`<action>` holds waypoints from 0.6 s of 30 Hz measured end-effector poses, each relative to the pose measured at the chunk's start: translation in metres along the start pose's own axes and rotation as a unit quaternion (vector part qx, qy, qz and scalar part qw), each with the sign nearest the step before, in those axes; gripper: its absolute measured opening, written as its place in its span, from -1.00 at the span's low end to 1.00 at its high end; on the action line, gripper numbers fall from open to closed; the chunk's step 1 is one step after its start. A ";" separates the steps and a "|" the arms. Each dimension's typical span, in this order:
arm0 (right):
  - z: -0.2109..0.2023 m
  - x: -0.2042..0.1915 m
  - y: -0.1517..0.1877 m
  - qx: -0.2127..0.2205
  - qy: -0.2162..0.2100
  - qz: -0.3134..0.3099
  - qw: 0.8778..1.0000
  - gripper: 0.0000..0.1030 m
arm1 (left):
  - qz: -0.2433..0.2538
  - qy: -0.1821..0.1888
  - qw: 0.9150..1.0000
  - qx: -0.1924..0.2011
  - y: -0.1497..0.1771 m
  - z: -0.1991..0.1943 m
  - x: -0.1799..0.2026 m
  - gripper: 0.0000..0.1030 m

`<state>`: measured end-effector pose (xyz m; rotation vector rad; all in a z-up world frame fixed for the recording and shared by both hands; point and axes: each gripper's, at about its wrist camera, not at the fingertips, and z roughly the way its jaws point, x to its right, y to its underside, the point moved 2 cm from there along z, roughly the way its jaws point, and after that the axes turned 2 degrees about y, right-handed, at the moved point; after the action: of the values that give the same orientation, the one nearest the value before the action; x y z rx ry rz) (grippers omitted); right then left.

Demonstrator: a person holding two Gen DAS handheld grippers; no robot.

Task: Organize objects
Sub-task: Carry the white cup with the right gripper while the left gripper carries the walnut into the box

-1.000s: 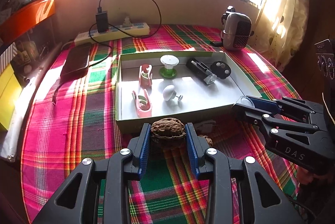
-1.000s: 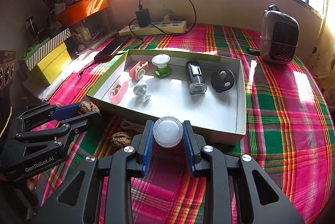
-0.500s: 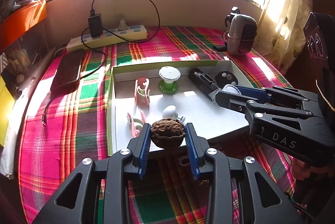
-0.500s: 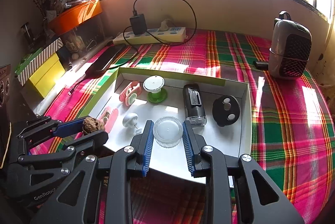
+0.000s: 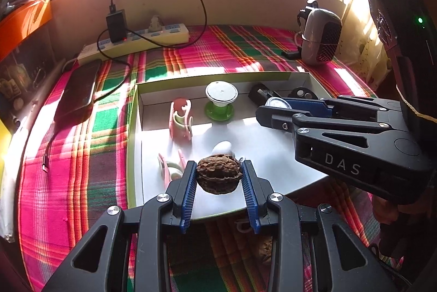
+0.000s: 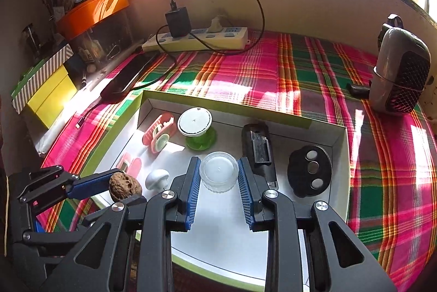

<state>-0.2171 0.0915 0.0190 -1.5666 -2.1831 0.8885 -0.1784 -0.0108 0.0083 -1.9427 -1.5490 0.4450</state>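
Walnut [image 5: 219,173]: clamped in my left gripper [image 5: 219,182], above the near left part of the white tray [image 5: 273,155]. Clear round dish [image 6: 218,174]: gripped by my right gripper [image 6: 218,182], over tray centre. Tray contents: pink clips [image 5: 180,119], green-based spool [image 5: 220,100], black case [image 6: 256,147], black oval disc [image 6: 310,174]

The only writing I can read is "DAS", in pale capital letters on the black side of my right gripper [image 5: 275,107], as my left wrist camera sees it reaching over the white tray [image 5: 273,155]. From my right wrist camera, my left gripper [image 6: 124,189] shows no lettering I can make out at the tray's near left corner. The power strip [image 6: 196,39] beyond the tray's far rim bears marks too small for me to read.
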 end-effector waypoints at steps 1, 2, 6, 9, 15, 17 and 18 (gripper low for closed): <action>0.002 0.000 -0.001 -0.001 -0.001 0.000 1.000 -0.44 | 0.001 0.001 1.000 -0.002 0.000 0.001 0.001 -0.40; 0.004 0.000 -0.001 -0.003 -0.002 0.000 1.000 -0.44 | 0.003 0.002 1.000 -0.004 0.000 0.003 0.002 -0.40; 0.010 -0.002 -0.002 -0.010 -0.005 -0.004 1.000 -0.44 | 0.006 -0.001 1.000 -0.005 0.001 0.008 0.002 -0.40; 0.013 -0.002 -0.003 -0.013 -0.006 -0.005 1.000 -0.44 | 0.005 -0.001 1.000 -0.008 0.000 0.010 0.002 -0.40; 0.022 -0.001 -0.005 -0.021 -0.011 -0.002 1.000 -0.44 | 0.005 -0.002 1.000 -0.011 -0.002 0.015 0.001 -0.40; 0.024 -0.002 -0.005 -0.023 -0.011 -0.005 1.000 -0.44 | 0.002 0.000 1.000 -0.012 -0.003 0.016 0.000 -0.40; 0.025 -0.003 -0.005 -0.024 -0.012 -0.005 1.000 -0.44 | 0.002 -0.001 1.000 -0.013 -0.003 0.017 0.001 -0.40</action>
<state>-0.2338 0.0805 0.0034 -1.5733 -2.2428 0.8620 -0.1907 -0.0057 -0.0026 -1.9661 -1.5581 0.4311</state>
